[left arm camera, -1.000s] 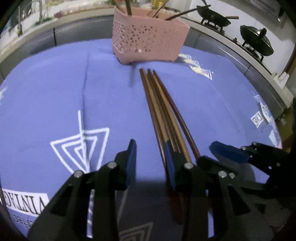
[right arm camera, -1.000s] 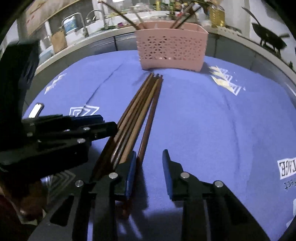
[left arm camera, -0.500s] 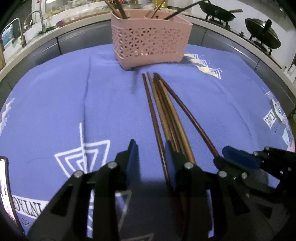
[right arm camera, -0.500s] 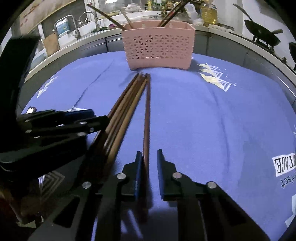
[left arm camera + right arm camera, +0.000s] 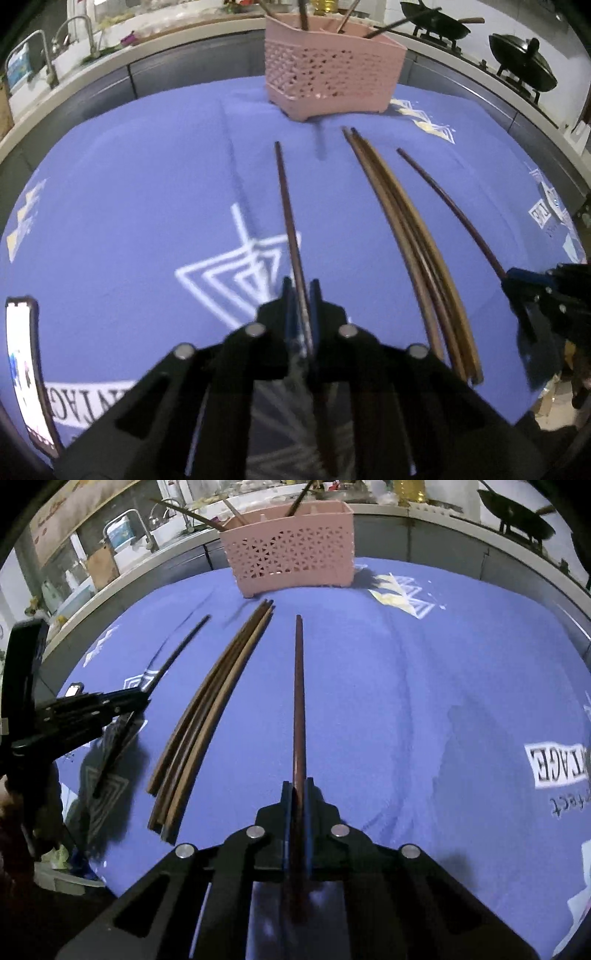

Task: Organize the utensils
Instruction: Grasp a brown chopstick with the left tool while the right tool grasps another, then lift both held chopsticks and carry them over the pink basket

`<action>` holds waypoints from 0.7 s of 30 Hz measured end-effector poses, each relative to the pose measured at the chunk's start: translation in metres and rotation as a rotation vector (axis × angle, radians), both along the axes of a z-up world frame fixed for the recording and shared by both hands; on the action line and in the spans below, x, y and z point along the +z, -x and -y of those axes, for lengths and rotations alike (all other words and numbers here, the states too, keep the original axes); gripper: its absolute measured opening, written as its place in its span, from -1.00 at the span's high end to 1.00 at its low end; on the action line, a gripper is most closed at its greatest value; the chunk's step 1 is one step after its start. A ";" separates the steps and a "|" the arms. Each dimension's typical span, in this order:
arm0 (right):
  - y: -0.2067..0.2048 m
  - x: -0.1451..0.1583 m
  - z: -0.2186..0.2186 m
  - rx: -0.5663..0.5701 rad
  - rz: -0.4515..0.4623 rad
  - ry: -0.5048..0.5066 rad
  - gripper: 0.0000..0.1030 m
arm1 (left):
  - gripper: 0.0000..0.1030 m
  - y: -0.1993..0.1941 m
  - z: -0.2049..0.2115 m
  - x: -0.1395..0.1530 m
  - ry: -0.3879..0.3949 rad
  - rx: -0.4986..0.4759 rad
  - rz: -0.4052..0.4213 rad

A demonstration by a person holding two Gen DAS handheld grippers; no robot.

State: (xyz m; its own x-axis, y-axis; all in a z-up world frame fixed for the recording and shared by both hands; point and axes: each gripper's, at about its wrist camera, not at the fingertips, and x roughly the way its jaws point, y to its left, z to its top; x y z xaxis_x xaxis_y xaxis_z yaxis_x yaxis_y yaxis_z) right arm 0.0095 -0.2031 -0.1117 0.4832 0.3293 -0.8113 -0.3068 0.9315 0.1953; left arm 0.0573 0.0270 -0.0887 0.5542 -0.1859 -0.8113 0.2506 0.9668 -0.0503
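Observation:
My left gripper (image 5: 300,295) is shut on a dark brown chopstick (image 5: 288,206) that points forward at the pink basket (image 5: 332,74). My right gripper (image 5: 298,794) is shut on a reddish-brown chopstick (image 5: 299,694), also pointing at the pink basket (image 5: 291,557). Both chopsticks are held a little above the blue cloth. A bundle of several brown chopsticks (image 5: 410,236) lies on the cloth between the grippers; it also shows in the right wrist view (image 5: 207,709). The basket holds several upright utensils. The right gripper shows at the left wrist view's right edge (image 5: 517,284), the left gripper at the right wrist view's left edge (image 5: 140,701).
The blue printed tablecloth (image 5: 147,184) covers the table. A phone (image 5: 26,373) lies at its left front edge. Behind stand a counter with a sink tap (image 5: 44,55) and black woks (image 5: 524,55) on a stove.
Both grippers have shut, each on one chopstick from the bundle's outer sides. They have lifted and drawn apart, the left one leftwards, the right one rightwards. The bundle stays on the cloth.

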 end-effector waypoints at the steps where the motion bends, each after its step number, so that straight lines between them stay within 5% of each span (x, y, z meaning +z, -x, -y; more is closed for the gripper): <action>1: -0.001 0.000 0.001 -0.003 0.000 -0.007 0.86 | 0.68 0.000 -0.001 0.001 -0.009 -0.009 -0.002; 15: -0.105 0.010 -0.035 0.002 -0.001 -0.026 0.79 | 0.44 -0.071 0.019 0.005 -0.062 0.010 0.018; 17: -0.121 0.012 -0.042 0.005 0.001 -0.014 0.79 | 0.54 -0.080 0.022 0.006 -0.061 0.001 0.027; 18: -0.128 0.012 -0.045 0.010 -0.001 -0.014 0.79 | 0.87 -0.083 0.024 0.006 -0.051 -0.013 0.032; 21: -0.139 0.014 -0.050 0.031 -0.017 -0.011 0.90 | 0.88 -0.090 0.025 0.007 -0.027 -0.022 0.015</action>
